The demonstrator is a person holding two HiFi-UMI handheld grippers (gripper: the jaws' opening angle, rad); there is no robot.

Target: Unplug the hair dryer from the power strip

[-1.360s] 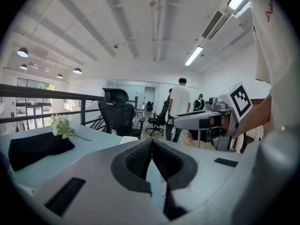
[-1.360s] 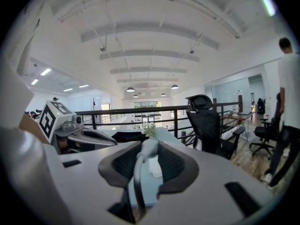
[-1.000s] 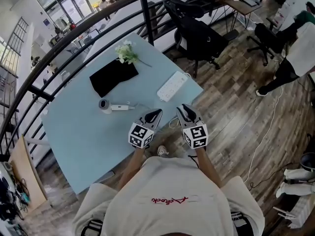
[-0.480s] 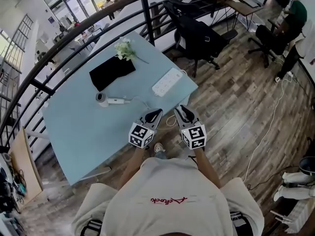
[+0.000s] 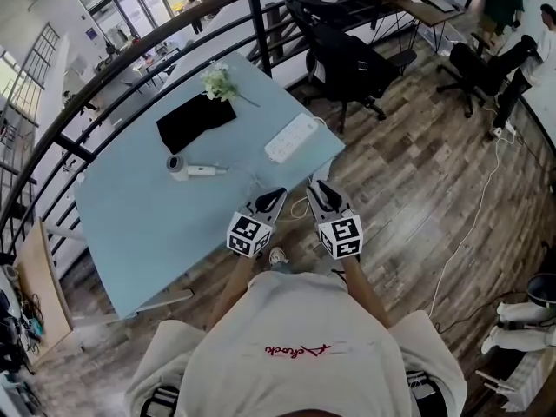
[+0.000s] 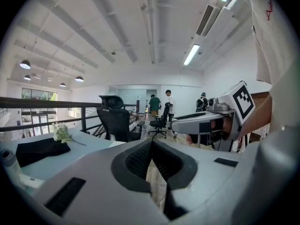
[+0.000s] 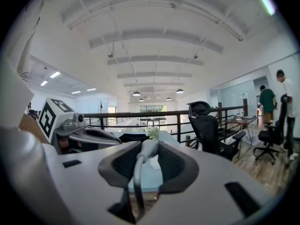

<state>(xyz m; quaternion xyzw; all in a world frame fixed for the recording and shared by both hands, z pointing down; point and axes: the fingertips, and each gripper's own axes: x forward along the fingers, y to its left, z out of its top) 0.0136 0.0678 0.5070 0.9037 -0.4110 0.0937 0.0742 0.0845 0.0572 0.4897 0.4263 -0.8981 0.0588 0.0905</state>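
Note:
The white hair dryer (image 5: 180, 165) lies on the light blue table (image 5: 148, 224), and its thin cord (image 5: 300, 208) trails off the near edge toward my right gripper (image 5: 314, 189). That gripper is shut on the dryer's white plug (image 7: 149, 148), with the cord (image 7: 136, 182) hanging down between the pads. The white power strip (image 5: 291, 137) rests near the table's right edge, apart from the plug. My left gripper (image 5: 276, 196) is beside the right one, just off the table edge. It is shut (image 6: 151, 150) with nothing in it.
A black cloth (image 5: 193, 120) and a sprig of white flowers (image 5: 217, 82) lie at the far side of the table. A black railing (image 5: 130, 59) runs behind it. Black office chairs (image 5: 347, 59) stand to the right on the wooden floor (image 5: 417, 189).
Both grippers have drawn back from the table edge toward the person, and the plug and cord came with the right one. The table now sits farther away in the head view.

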